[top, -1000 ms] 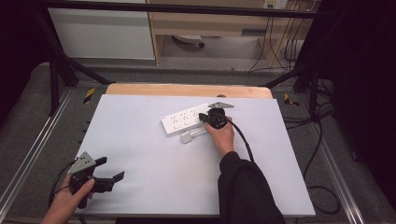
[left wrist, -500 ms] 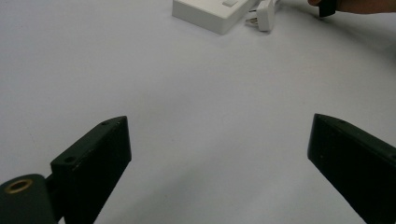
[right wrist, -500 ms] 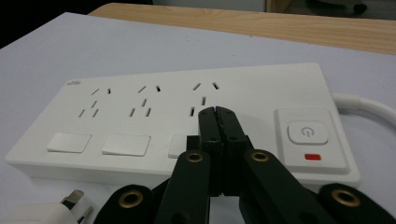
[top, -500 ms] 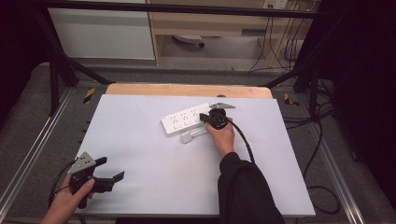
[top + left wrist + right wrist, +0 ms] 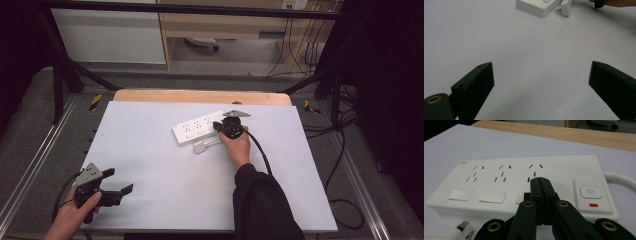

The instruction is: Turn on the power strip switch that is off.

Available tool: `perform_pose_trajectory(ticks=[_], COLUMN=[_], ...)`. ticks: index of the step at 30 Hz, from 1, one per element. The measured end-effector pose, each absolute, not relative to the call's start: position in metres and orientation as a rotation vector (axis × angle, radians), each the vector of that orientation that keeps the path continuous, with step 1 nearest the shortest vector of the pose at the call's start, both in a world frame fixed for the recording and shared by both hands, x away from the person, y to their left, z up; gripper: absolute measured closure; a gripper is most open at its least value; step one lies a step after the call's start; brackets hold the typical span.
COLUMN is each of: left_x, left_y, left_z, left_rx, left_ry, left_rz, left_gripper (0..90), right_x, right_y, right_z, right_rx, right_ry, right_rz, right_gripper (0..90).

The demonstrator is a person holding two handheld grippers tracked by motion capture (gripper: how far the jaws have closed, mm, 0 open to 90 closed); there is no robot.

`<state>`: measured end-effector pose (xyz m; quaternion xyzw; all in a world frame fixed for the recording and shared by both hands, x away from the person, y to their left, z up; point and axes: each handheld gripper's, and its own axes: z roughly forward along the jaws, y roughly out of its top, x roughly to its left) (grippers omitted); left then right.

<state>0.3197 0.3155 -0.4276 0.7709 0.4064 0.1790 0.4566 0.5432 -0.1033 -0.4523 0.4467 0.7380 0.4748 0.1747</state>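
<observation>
White plastic defines the work piece: a power strip (image 5: 199, 127) lies near the middle of the counter (image 5: 150, 150), somewhat toward the far edge, with its long axis angled and its cord end toward the right. We hold the right gripper (image 5: 223, 127) over the strip's right-hand portion; in the right gripper view its jaws are pressed fully together, grasping nothing, and their tips rest at or just above the strip's top face, between the third socket group and the power button (image 5: 591, 191). We cannot tell from these views whether the tips actually touch the plastic. The red indicator (image 5: 593, 205) below the button is visible, though we cannot say whether it is lit. A small white plug adapter (image 5: 201, 147) lies on the counter just beside the strip's near long side, prongs exposed, not inserted in any socket. The left gripper (image 5: 117, 189) is parked near the near-left corner of the counter, jaws spread wide and holding nothing, well apart from the strip. We judge the work to be at an early stage: all three socket groups are vacant, the adapter is loose, and the button does not appear pressed. What remains, in our judgement, is to operate the switch or to pick up the adapter and seat it.
</observation>
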Motion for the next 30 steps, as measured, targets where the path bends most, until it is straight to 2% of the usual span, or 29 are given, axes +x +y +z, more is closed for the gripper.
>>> perform_pose_trajectory(ticks=[30], left_x=[0.32], left_y=[0.316], left_z=[-0.428], left_rx=[1.903], left_ry=[1.003], left_rz=[0.441], left_gripper=[6.3], right_x=[0.538], right_y=[-0.108], right_z=[-0.434], right_rx=[1.239], right_ry=[2.073], right_rz=[1.361], right_gripper=[88.9])
